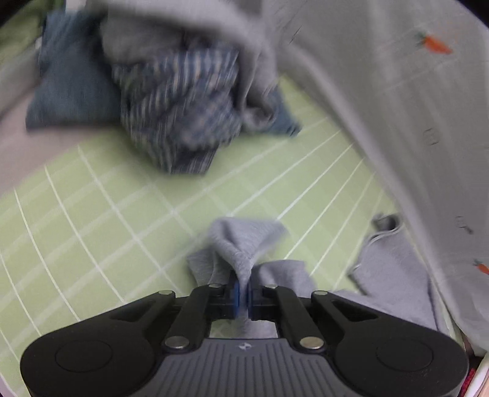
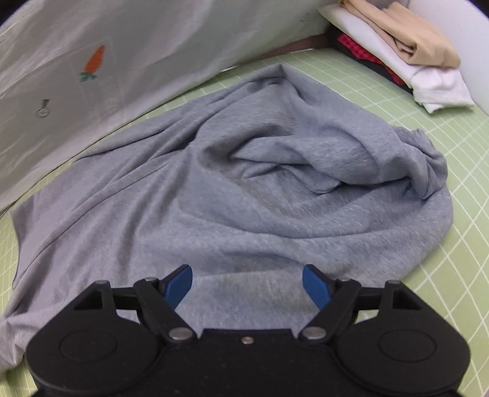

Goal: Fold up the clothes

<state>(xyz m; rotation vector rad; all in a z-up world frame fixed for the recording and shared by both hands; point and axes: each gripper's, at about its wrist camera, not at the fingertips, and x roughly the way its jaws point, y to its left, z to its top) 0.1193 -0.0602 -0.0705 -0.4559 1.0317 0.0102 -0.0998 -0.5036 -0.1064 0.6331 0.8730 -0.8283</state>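
A grey garment (image 2: 214, 189) lies rumpled on the green grid sheet (image 2: 452, 213), with a bunched fold toward its right side. My right gripper (image 2: 247, 282) is open, its blue pads (image 2: 180, 284) spread just above the garment's near edge. My left gripper (image 1: 243, 293) is shut on a corner of the grey garment (image 1: 244, 244), which puckers up between the blue pads; more of the same grey cloth (image 1: 394, 268) lies to the right. The left wrist view is blurred.
A heap of unfolded clothes, blue striped (image 1: 177, 103), dark blue (image 1: 70, 85) and grey (image 1: 171, 27), lies at the far side. A white carrot-print cloth wall (image 2: 91, 61) runs alongside. A stack of folded beige, white and red clothes (image 2: 397, 45) sits at the far right.
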